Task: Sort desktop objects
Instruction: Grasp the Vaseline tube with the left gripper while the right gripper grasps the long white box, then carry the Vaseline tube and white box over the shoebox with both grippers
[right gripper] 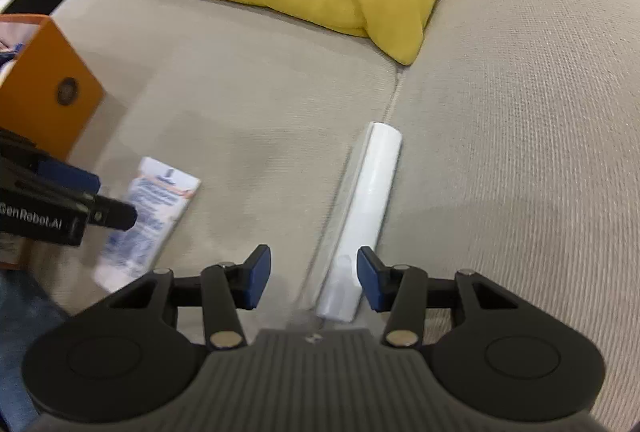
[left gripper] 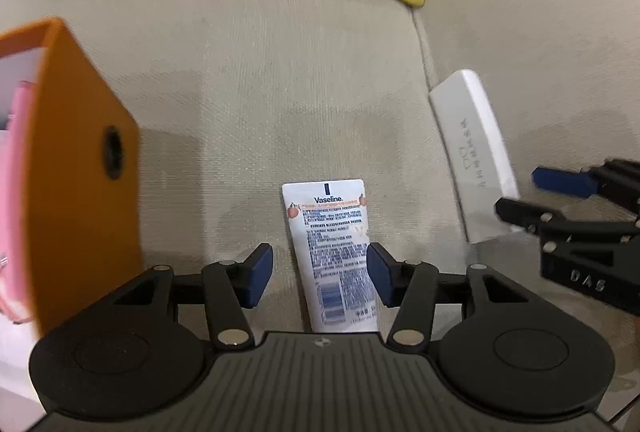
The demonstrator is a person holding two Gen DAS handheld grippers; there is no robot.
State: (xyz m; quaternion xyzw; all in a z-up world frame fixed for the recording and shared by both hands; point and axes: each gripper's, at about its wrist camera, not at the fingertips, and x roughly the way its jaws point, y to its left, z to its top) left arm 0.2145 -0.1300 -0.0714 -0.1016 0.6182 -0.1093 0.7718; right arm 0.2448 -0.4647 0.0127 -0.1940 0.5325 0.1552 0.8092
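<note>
Your left gripper (left gripper: 320, 274) is released, straddling the tube (left gripper: 332, 256) on the sofa (left gripper: 280, 72). Your right gripper (right gripper: 314, 278) gapes around the white box's (right gripper: 366, 212) near end. Both await sorting into the orange bin (left gripper: 80, 172), far left, partly filled.

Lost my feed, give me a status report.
Left gripper open, astride the Vaseline tube. Right gripper open over the white box. Neither gripped yet. Orange bin at left, nothing in the way.
</note>
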